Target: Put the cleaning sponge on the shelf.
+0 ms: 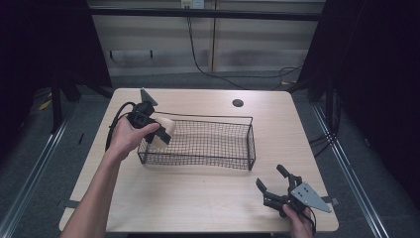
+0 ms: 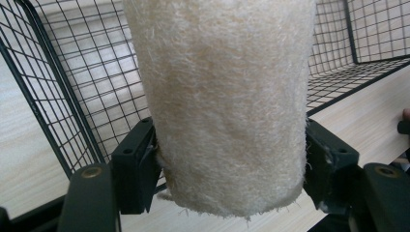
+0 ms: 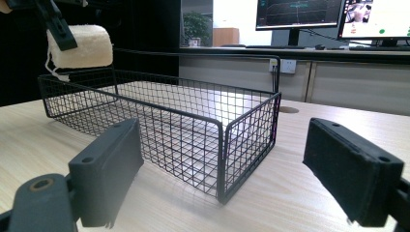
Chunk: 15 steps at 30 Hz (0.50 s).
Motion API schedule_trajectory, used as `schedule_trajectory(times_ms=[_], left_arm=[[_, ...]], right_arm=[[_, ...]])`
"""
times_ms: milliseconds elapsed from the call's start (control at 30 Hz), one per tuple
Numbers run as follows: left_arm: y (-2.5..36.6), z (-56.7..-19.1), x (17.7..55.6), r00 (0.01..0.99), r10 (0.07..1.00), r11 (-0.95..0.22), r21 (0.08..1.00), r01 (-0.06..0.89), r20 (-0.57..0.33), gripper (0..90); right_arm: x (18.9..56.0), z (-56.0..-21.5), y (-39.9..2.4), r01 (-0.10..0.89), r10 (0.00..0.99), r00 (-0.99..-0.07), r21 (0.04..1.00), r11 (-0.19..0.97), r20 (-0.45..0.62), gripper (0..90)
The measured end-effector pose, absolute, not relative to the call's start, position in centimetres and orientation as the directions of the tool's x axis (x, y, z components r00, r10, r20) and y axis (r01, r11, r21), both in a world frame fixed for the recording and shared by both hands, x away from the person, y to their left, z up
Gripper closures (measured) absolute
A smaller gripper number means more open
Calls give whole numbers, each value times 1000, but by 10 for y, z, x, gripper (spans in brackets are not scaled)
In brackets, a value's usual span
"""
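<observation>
Two tools we hold by the wire basket (image 1: 208, 144): our left tool (image 1: 161, 130) is clamped on a cream fuzzy roll (image 1: 166, 131), seemingly just over the basket's left end; our right tool (image 1: 273, 184), jaws apart, sits near its right corner on the worktop (image 1: 188, 193).

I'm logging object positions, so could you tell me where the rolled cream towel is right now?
The rolled cream towel is clamped in the left gripper, held over the left end of the wire basket in the high view.
</observation>
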<state>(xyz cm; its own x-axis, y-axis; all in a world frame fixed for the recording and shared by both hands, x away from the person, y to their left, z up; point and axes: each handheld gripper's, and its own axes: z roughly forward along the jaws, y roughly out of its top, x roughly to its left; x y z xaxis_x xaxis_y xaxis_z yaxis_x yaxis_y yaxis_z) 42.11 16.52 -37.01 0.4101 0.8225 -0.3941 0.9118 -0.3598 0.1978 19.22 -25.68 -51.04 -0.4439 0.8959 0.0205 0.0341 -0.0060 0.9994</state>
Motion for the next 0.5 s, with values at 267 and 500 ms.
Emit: schedule_trajectory(times_ms=[267,500], left_arm=[[168,-375,423,391,837,-344,186,920,-382,320],[167,-381,422,380,850,-337,176,925,-366,320]], right_arm=[[192,-510,-257,34,896,-443,999,-5,20,130],[192,-510,-257,34,896,-444,999,-6,21,130]])
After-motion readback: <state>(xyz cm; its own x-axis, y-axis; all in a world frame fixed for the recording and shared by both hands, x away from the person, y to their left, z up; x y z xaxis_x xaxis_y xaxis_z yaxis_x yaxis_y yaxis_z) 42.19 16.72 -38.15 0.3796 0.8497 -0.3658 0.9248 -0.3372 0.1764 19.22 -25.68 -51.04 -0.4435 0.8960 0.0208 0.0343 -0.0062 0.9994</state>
